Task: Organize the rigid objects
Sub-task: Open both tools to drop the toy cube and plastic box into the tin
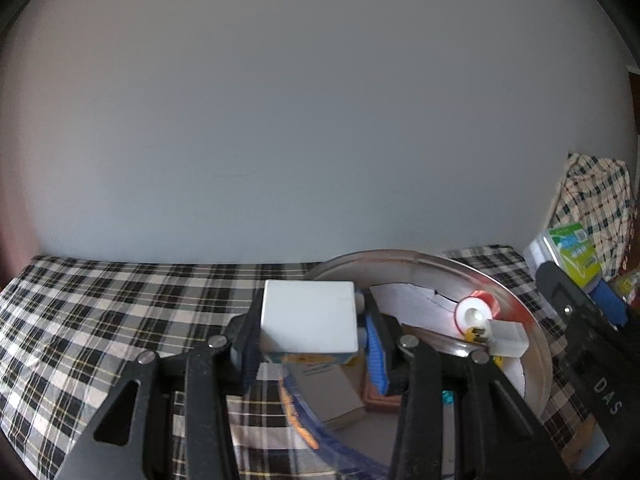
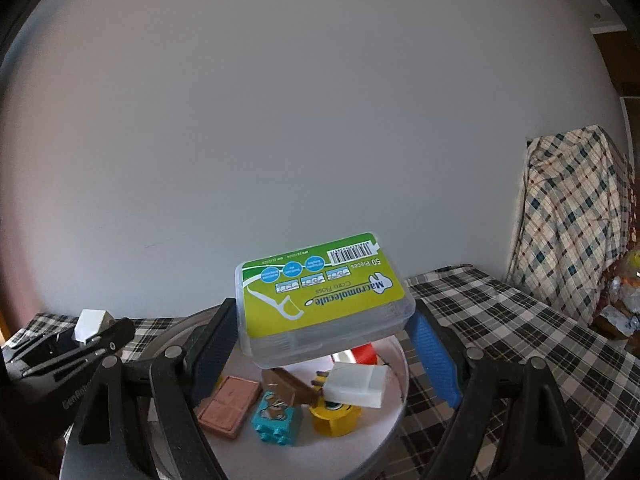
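My left gripper is shut on a white box and holds it above the near-left rim of a round metal tray. My right gripper is shut on a clear dental floss box with a green label, held over the same tray. In the tray lie a brown block, a teal toy cube, a yellow piece, a white plug adapter and a red-and-white roll. The left gripper and its white box show at the left of the right wrist view.
The table is covered by a black-and-white plaid cloth. A plain wall stands close behind. A plaid-draped object stands at the far right. A flat grey box and a blue-rimmed item lie under the left gripper.
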A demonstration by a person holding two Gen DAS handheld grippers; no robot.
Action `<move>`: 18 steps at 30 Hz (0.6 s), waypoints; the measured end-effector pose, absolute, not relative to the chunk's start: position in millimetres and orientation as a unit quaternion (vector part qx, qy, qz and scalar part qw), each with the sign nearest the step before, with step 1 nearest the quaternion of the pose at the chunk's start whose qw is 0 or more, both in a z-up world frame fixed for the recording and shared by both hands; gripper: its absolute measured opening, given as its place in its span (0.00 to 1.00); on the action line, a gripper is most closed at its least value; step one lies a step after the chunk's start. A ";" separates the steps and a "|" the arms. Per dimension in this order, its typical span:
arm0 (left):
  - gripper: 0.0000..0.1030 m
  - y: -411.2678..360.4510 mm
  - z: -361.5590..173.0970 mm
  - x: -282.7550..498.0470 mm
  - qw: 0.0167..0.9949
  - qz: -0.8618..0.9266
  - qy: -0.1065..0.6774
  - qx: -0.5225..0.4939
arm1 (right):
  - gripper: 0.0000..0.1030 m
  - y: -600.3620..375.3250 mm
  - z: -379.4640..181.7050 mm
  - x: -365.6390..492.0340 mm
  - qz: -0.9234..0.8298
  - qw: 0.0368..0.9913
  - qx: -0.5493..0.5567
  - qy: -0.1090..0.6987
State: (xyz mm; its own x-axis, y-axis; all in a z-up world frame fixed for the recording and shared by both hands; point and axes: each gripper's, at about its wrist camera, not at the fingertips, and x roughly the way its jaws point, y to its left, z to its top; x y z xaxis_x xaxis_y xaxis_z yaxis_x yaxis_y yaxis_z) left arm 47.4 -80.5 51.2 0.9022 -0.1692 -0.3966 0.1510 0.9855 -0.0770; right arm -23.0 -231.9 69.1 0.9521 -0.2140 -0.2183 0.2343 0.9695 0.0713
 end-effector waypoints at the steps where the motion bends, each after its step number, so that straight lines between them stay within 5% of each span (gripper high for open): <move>1: 0.41 -84.1 51.0 48.1 0.975 -0.084 0.206 -0.020 | 0.82 -235.1 68.6 -21.6 -0.115 0.986 0.049 0.106; 18: 0.41 -109.2 48.6 61.5 0.970 -0.102 0.220 -0.012 | 0.82 -262.7 73.3 -8.0 -0.138 0.982 0.064 0.109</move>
State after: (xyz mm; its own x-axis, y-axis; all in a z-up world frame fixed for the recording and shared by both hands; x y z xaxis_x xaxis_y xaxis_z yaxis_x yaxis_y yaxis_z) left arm 61.5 -109.2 48.6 0.8827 -0.2036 -0.4235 0.1930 0.9788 -0.0683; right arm -8.0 -262.7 73.3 0.9380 -0.2579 -0.2314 0.2859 0.9534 0.0963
